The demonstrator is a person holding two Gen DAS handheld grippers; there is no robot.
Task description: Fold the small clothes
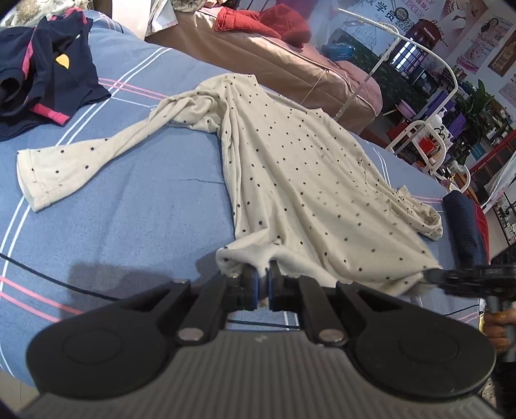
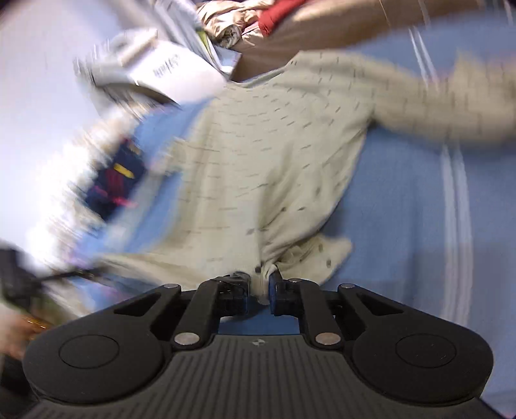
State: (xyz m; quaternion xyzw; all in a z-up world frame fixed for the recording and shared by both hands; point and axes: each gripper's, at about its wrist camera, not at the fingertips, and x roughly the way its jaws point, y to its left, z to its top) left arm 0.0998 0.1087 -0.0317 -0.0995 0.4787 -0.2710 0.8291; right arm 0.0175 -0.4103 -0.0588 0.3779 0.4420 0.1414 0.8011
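A cream long-sleeved shirt with dark dots (image 1: pixel 290 161) lies spread on the blue striped bed sheet (image 1: pixel 129 199), one sleeve stretched to the left. My left gripper (image 1: pixel 263 274) is shut on the shirt's near hem, with cloth bunched between its blue pads. In the left wrist view my right gripper (image 1: pixel 430 274) reaches in from the right at the hem's other corner, a person's hand (image 1: pixel 496 328) on its handle. The right wrist view is blurred; there my right gripper (image 2: pixel 259 280) has the shirt (image 2: pixel 274 161) pinched between its nearly closed pads.
A heap of navy clothes with pink trim (image 1: pixel 48 64) lies at the sheet's far left. Behind the bed are a brown cushion (image 1: pixel 274 61) with a red garment (image 1: pixel 277 22) and a white rack (image 1: pixel 419 135). A black cable (image 1: pixel 48 277) crosses the sheet.
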